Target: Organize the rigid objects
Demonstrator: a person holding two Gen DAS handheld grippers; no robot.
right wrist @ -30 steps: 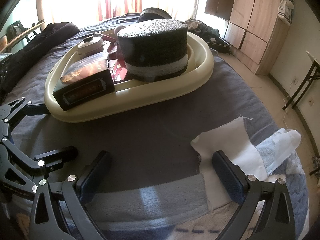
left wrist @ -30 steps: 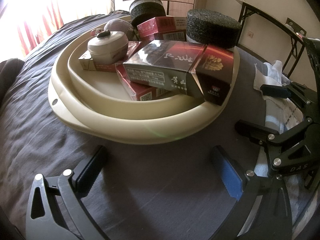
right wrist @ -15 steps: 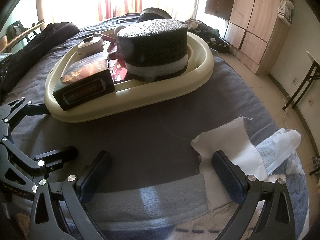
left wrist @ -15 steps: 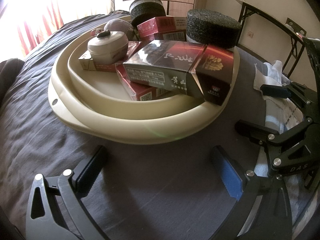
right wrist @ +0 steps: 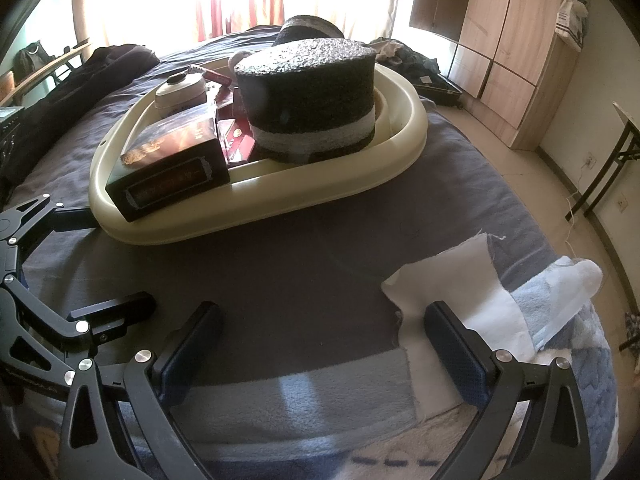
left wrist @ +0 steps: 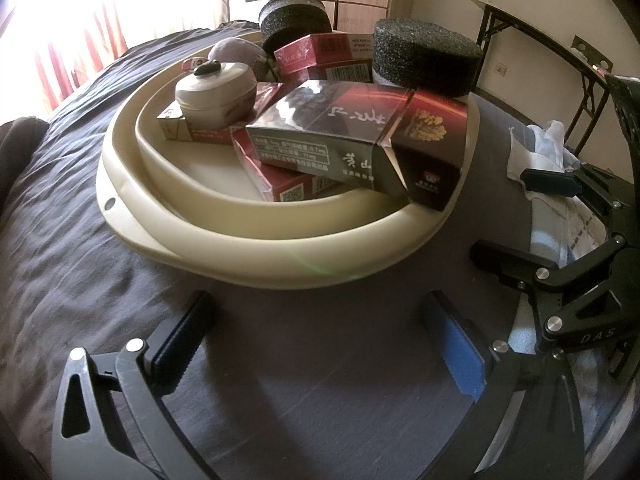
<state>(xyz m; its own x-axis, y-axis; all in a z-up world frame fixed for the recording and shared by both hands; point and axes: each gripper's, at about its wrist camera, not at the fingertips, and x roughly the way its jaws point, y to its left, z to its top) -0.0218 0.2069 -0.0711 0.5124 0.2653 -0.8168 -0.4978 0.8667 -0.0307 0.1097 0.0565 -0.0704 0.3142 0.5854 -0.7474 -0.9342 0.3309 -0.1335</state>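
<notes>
The left gripper (left wrist: 320,328) and right gripper (right wrist: 320,336) both hovered low over the bed (left wrist: 72,240) with jaws wide apart and nothing between them. Just ahead, a cream tray (left wrist: 256,256) on the bed held stacked boxes (left wrist: 332,136), a small lidded jar (left wrist: 218,94) and black foam discs (right wrist: 308,96).
</notes>
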